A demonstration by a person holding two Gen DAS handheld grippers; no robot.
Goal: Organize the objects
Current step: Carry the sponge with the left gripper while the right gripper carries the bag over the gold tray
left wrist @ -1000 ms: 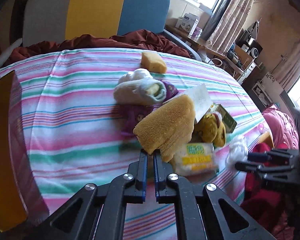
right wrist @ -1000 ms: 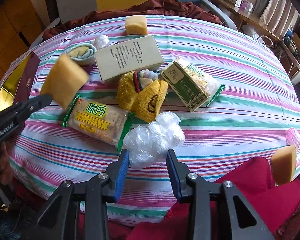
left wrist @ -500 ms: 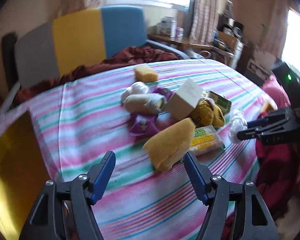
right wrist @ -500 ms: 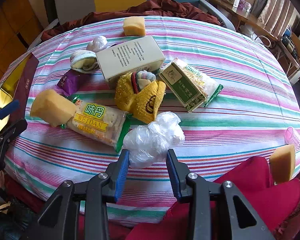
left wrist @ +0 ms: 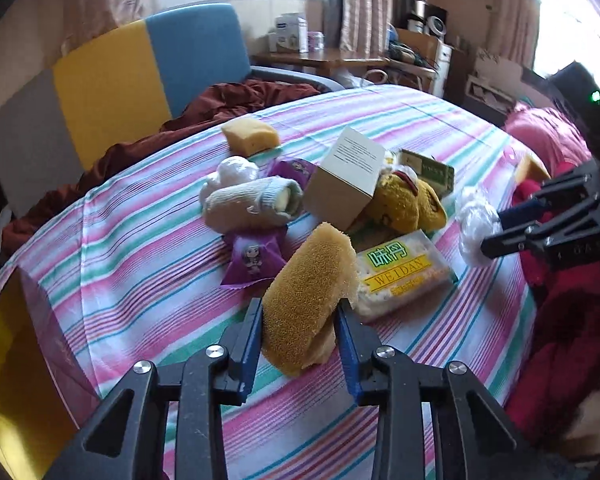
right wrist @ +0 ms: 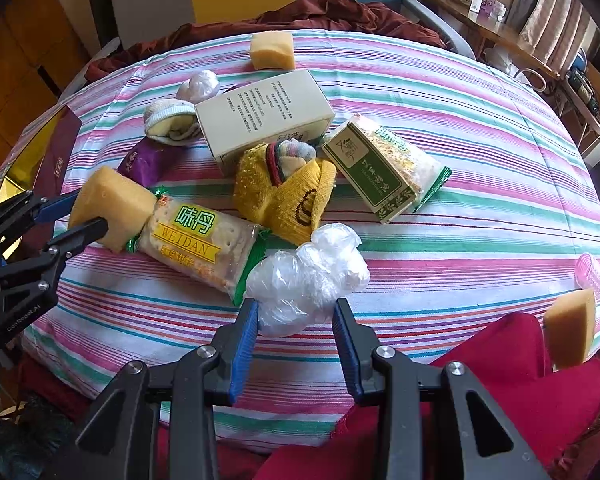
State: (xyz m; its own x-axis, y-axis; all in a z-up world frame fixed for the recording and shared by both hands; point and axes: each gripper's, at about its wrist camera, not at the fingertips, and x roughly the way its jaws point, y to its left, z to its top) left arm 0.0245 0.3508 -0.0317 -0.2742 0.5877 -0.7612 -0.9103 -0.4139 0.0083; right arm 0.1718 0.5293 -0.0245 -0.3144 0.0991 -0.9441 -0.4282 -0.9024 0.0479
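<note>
Clamping a porous yellow sponge block point(left wrist: 308, 292), the left gripper point(left wrist: 299, 334) has just closed; the right gripper point(right wrist: 294, 330) pinches a crumpled clear plastic bag point(right wrist: 306, 280) over the striped tablecloth point(right wrist: 480, 240), where most items lie unsorted.

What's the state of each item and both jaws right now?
left gripper: jaws just closed, shut on sponge
sponge: gripped
right gripper: shut on plastic bag
plastic bag: crumpled, gripped
cracker pack: sealed, lying flat
white box: closed, on its side
green packet: sealed, flat
yellow sock: rolled up
</note>
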